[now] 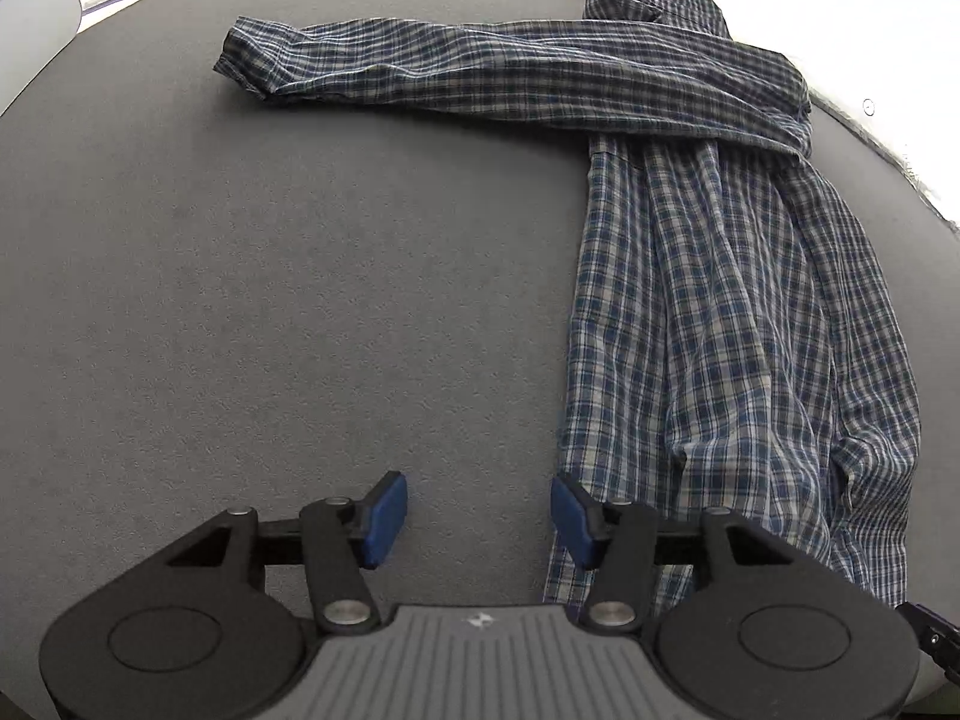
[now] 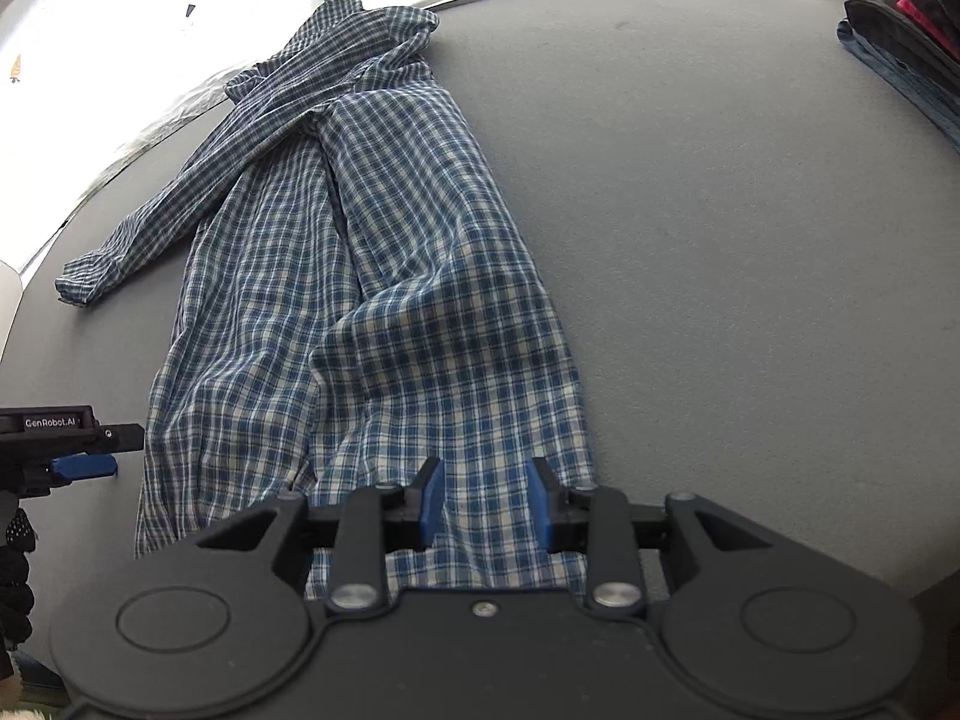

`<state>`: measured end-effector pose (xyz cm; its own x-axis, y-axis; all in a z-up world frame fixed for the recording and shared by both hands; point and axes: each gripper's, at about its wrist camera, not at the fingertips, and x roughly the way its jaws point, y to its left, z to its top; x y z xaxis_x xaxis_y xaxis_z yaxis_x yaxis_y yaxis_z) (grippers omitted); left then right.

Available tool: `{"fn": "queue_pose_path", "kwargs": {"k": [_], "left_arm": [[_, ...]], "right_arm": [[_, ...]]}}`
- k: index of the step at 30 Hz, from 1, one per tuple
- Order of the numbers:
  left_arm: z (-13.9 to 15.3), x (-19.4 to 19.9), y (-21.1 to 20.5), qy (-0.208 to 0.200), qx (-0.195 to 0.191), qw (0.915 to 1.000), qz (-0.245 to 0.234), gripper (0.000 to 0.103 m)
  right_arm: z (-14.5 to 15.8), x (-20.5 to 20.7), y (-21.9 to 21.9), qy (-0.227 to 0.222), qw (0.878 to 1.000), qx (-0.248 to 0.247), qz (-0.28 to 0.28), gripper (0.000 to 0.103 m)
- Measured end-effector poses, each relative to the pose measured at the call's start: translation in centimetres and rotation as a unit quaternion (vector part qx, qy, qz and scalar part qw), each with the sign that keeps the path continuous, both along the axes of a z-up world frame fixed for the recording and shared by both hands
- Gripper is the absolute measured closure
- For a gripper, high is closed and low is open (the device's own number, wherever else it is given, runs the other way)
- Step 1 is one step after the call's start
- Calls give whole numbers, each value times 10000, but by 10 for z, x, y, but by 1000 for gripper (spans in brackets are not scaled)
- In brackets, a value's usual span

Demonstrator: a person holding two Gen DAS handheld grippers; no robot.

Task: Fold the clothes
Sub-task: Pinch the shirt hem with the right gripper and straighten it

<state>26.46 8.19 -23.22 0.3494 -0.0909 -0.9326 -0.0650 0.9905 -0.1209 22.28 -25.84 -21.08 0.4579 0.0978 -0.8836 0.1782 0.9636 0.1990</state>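
Nearest in the left wrist view, the left claw [image 1: 479,517] points down at a grey bench [image 1: 270,300], its blue pads [image 1: 384,516] spread apart with only bare bench surface between them. Its right-hand pad sits just at the edge of a blue and white checked shirt [image 1: 720,312], which lies to that side of the claw.

In the right wrist view, the right claw [image 2: 485,501] hangs over the shirt's near hem, its pads parted with checked cloth showing in the gap below; whether the pads touch the fabric cannot be told. The left claw shows at the left edge of this view, just beside the shirt's hem.

The shirt lies flat on the bench, folded lengthwise into a long narrow shape running away from both claws. Further off, one sleeve [image 1: 420,69] stretches out sideways across the bench from the shoulder. Beyond that, the collar end lies bunched near the bench's far edge. At the far right, a pile of dark clothes [image 2: 906,42] rests well apart from the shirt.
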Motion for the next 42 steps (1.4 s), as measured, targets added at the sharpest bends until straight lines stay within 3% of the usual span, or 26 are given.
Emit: {"fn": "queue_pose_path", "kwargs": {"k": [7,14,19,24,31,34,37,42], "left_arm": [[1,-37,-25,68,247,9988,-410,47],[-1,-50,-26,177,237,9990,-325,45],[-2,-60,-25,235,244,9990,-290,42],[-1,-67,-25,241,269,9989,-310,41],[-2,-67,-22,281,200,9991,-257,39],[-2,-67,-24,287,227,9989,-281,37],[-2,-66,-24,292,232,9989,-290,37],[-2,-64,-22,303,203,9989,-294,36]], "right_arm": [[4,-29,25,-146,9947,-455,915,63],[-4,-46,59,-258,9732,-1270,1901,60],[-13,-48,79,-447,9438,-2158,2463,59],[-22,-53,99,-708,9025,-2848,3153,59],[-33,-64,117,-848,8546,-3325,3898,52],[-33,-62,118,-991,8497,-3355,3946,60],[-28,-63,116,-1161,8518,-3231,3957,93],[-8,-72,106,-1466,8696,-2459,4022,97]]}}
